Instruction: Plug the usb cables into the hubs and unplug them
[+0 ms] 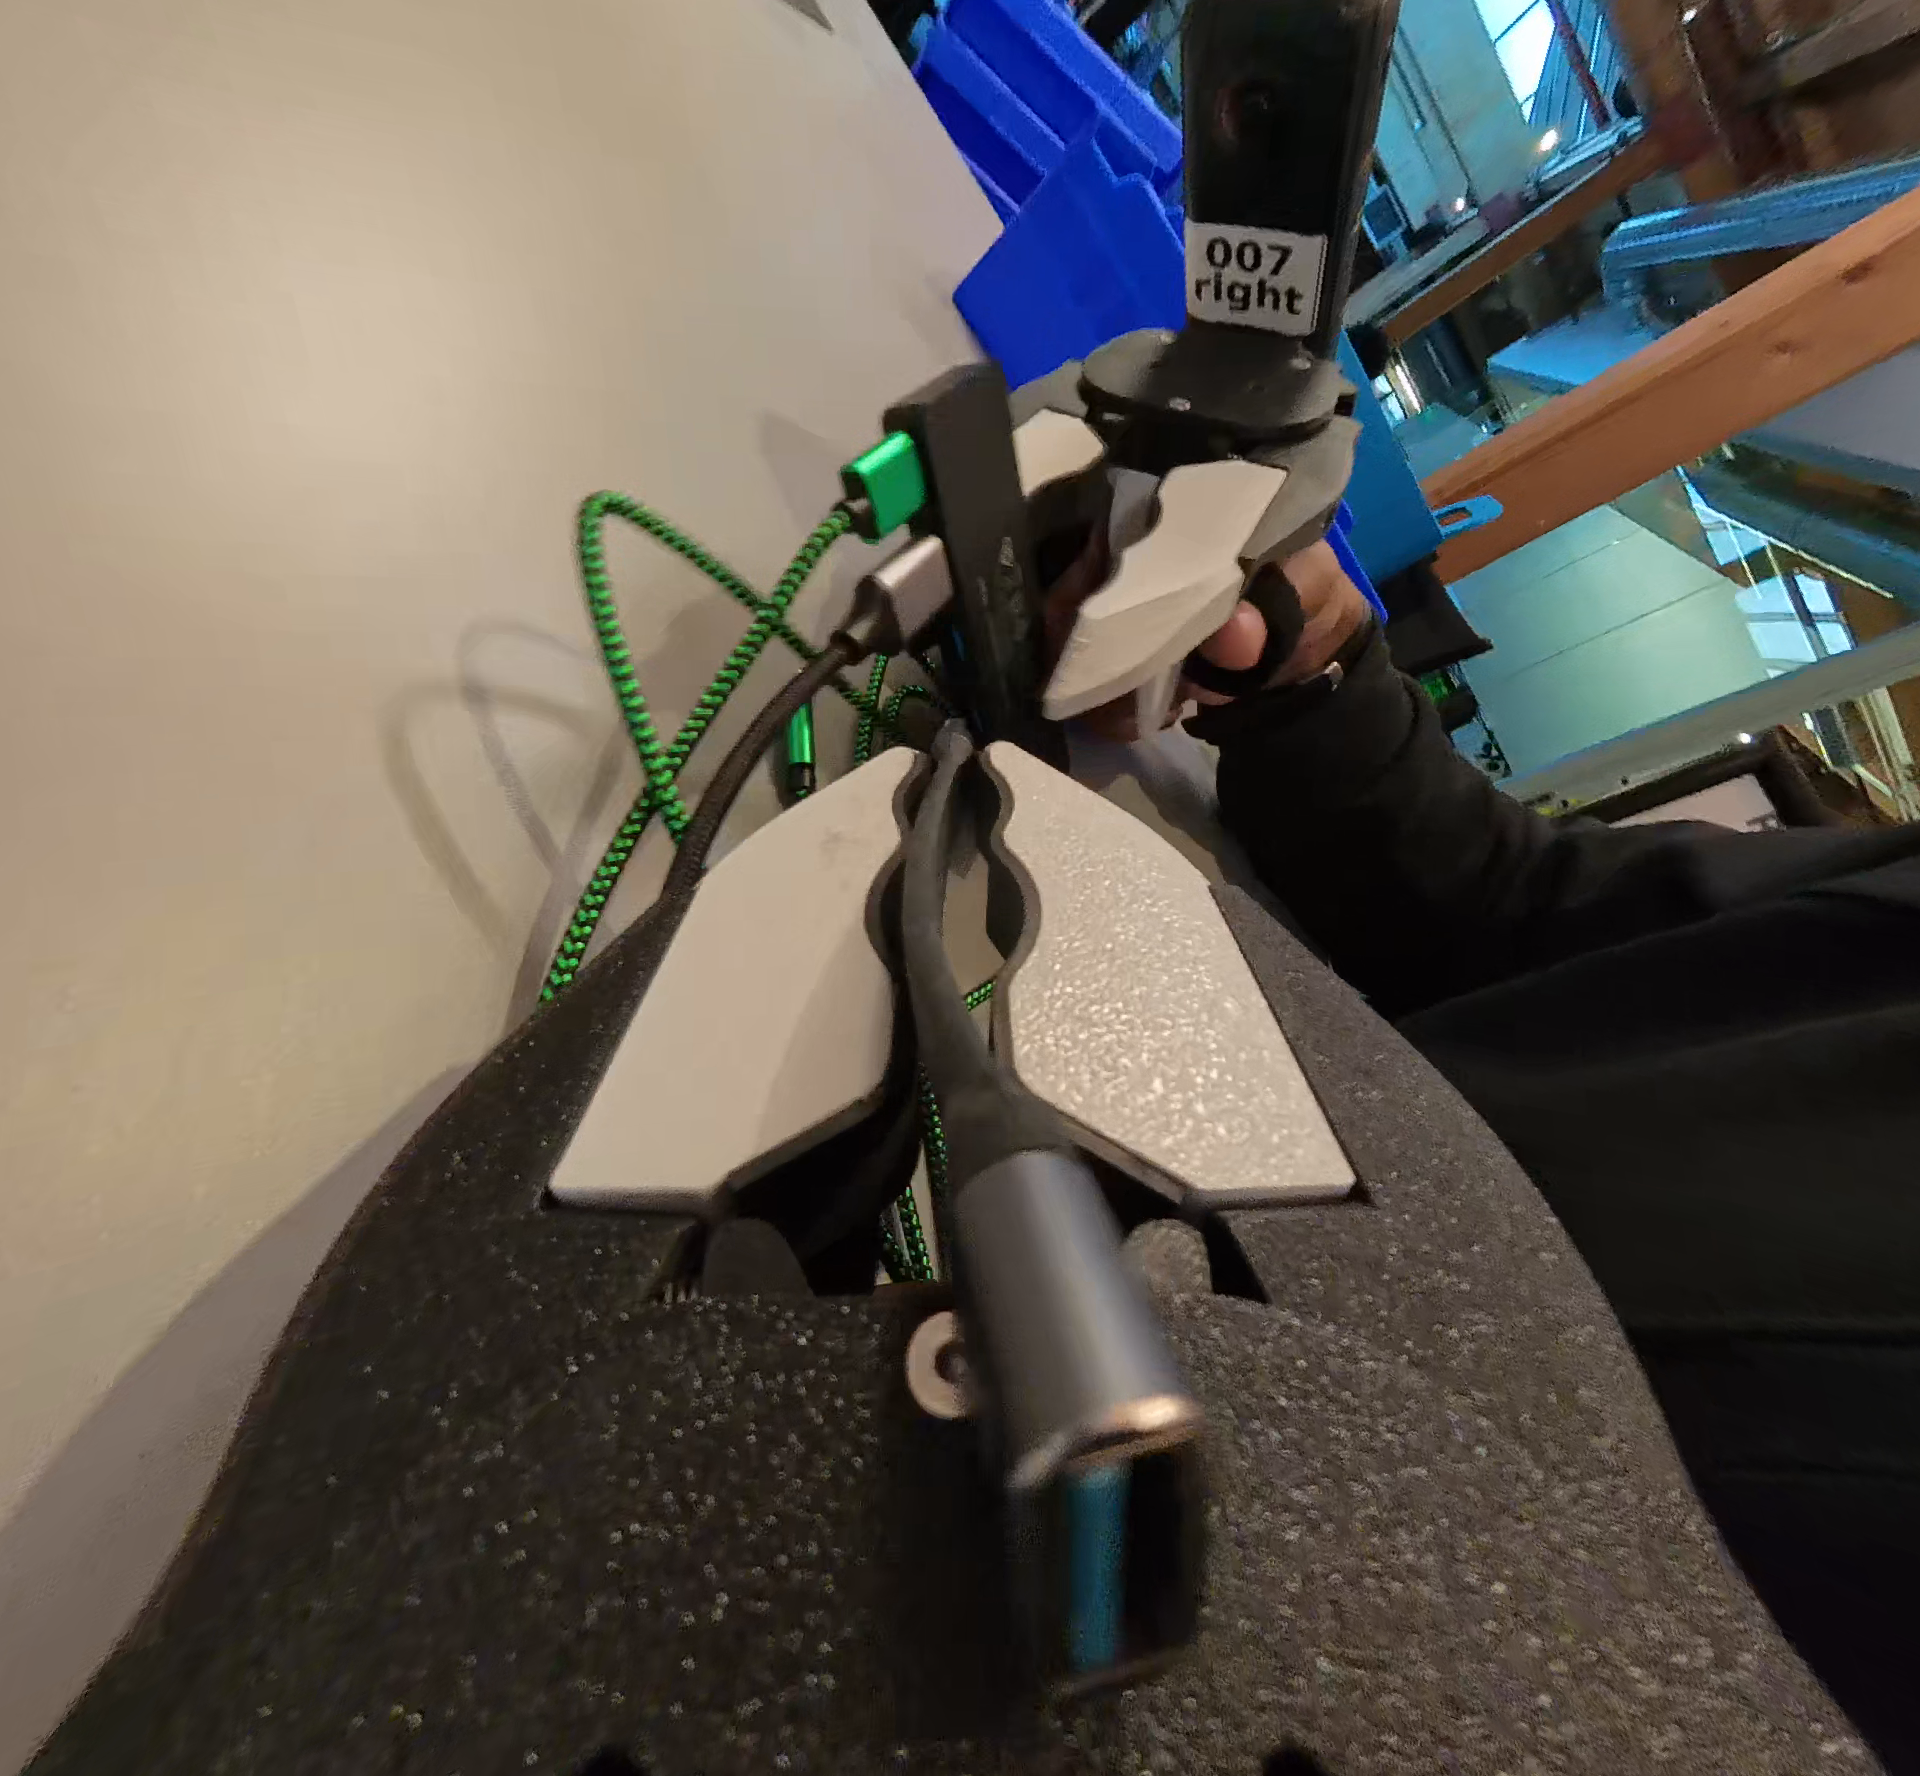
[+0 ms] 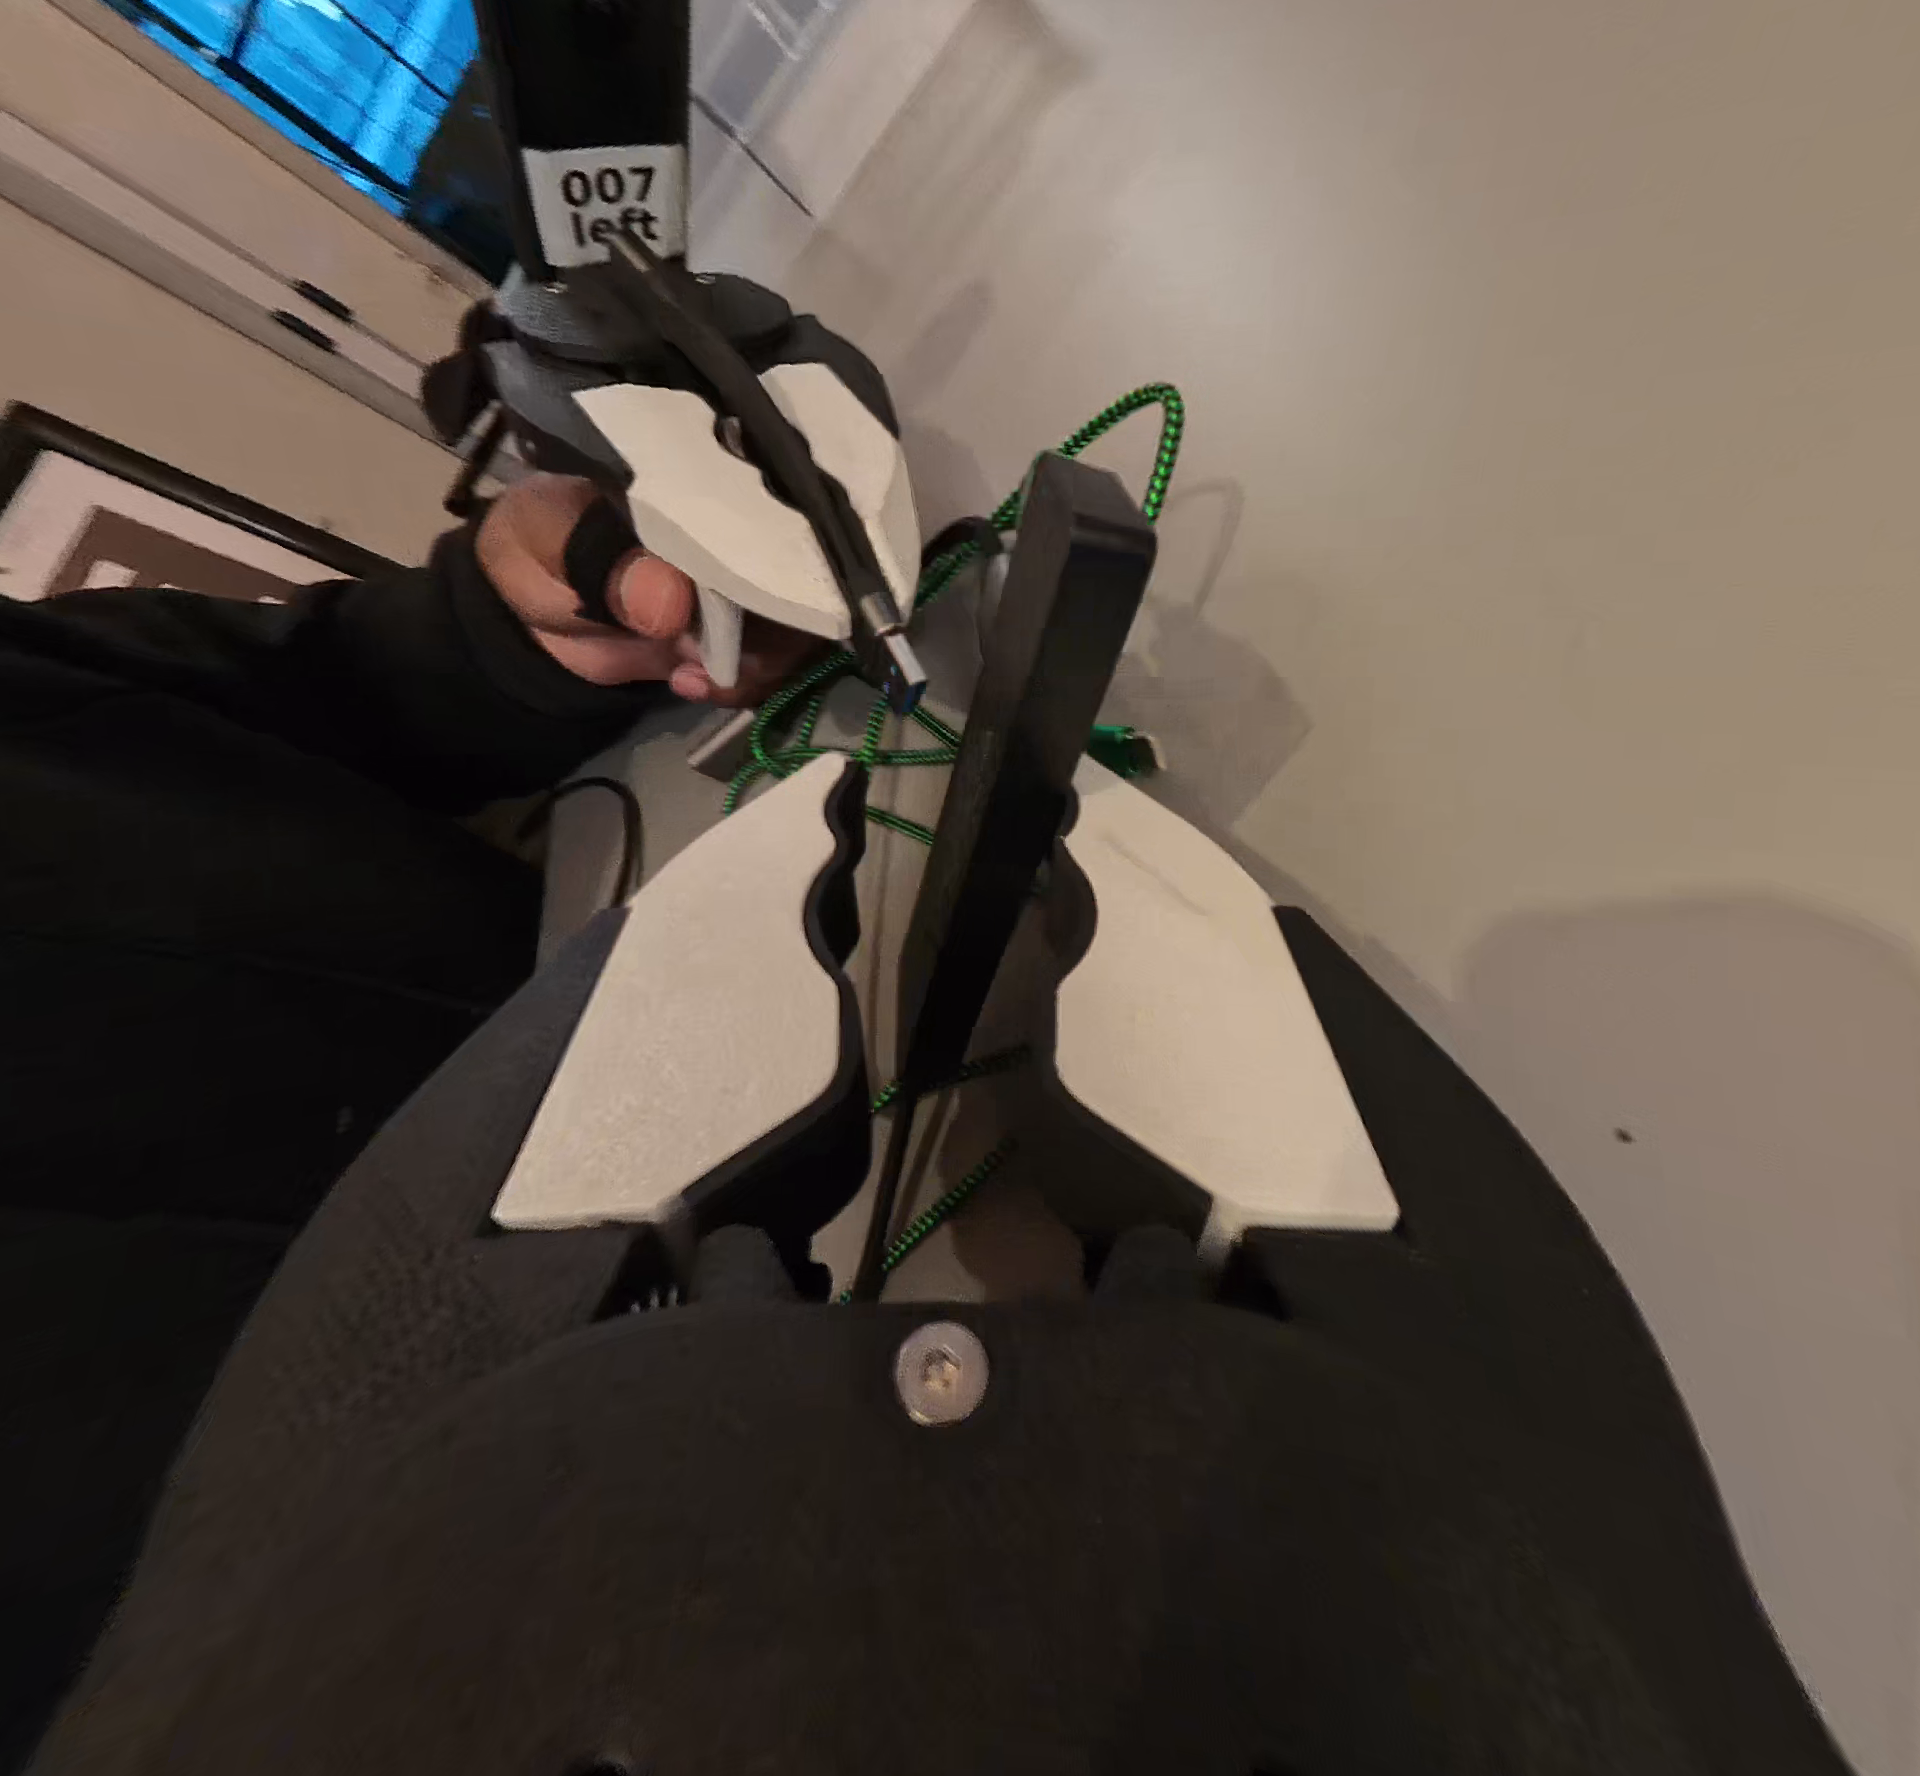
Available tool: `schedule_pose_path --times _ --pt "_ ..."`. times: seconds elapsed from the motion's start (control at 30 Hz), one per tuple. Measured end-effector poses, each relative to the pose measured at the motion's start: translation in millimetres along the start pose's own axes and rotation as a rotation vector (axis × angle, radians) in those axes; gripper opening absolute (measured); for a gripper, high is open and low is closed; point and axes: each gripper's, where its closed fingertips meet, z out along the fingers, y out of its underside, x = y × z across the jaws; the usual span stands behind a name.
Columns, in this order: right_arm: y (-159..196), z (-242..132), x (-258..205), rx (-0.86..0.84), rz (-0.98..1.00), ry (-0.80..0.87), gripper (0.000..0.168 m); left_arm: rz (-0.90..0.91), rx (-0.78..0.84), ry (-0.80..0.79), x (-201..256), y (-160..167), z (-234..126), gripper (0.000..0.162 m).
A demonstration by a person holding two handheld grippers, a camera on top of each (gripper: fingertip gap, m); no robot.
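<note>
My left gripper (image 1: 961,770) is closed down to a narrow slit on a dark cable (image 1: 925,905), which runs back between the fingers toward the camera and ends in a grey USB plug (image 1: 1081,1394) with a blue tongue, hanging free and blurred in the foreground. My right gripper (image 2: 966,791) is clamped on a flat black hub (image 2: 1029,791), held on edge and lifted off the table (image 2: 1507,376), the hub running up between the white fingers (image 2: 707,999). In the left wrist view that hub (image 1: 977,563) carries a green plug (image 1: 883,471) and a grey plug (image 1: 906,583) seated side by side in one face, with a green-and-black braided cable (image 1: 665,760) and a dark braided one trailing down to the tabletop. From the right wrist view the plug (image 2: 902,658) sits just beside the hub's long face, not touching. The table is pale and plain, with loose loops of green cable (image 2: 1132,417) lying on it. Blue bins (image 1: 1049,168) stand at its far edge, and windows (image 2: 281,33) and pale cabinets (image 2: 208,272) lie beyond.
</note>
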Motion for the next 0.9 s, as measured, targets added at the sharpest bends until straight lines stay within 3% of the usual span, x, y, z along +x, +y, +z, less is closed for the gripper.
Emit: schedule_pose_path --times 0.13,0.3,0.5,0.8,0.9 --pt "9.3 -3.6 7.2 -0.039 0.052 0.023 0.018 0.046 -0.008 -0.014 2.0 1.2 1.0 0.007" --pt "16.8 -15.8 6.2 -0.068 0.073 0.026 0.023 0.028 -0.010 -0.021 -0.5 1.6 -0.1 0.007" --pt "22.9 -24.3 5.0 -0.077 0.085 0.016 0.014 0.053 -0.037 -0.014 2.9 5.7 2.4 0.007" --pt "-20.1 -34.3 -4.6 0.191 0.094 -0.215 0.010 0.070 0.078 0.207 38.2 -23.4 -8.2 0.007" --pt "-39.4 -39.4 -14.3 0.312 0.090 -0.313 0.010 0.156 0.076 0.175 45.7 -37.2 -6.6 0.007"
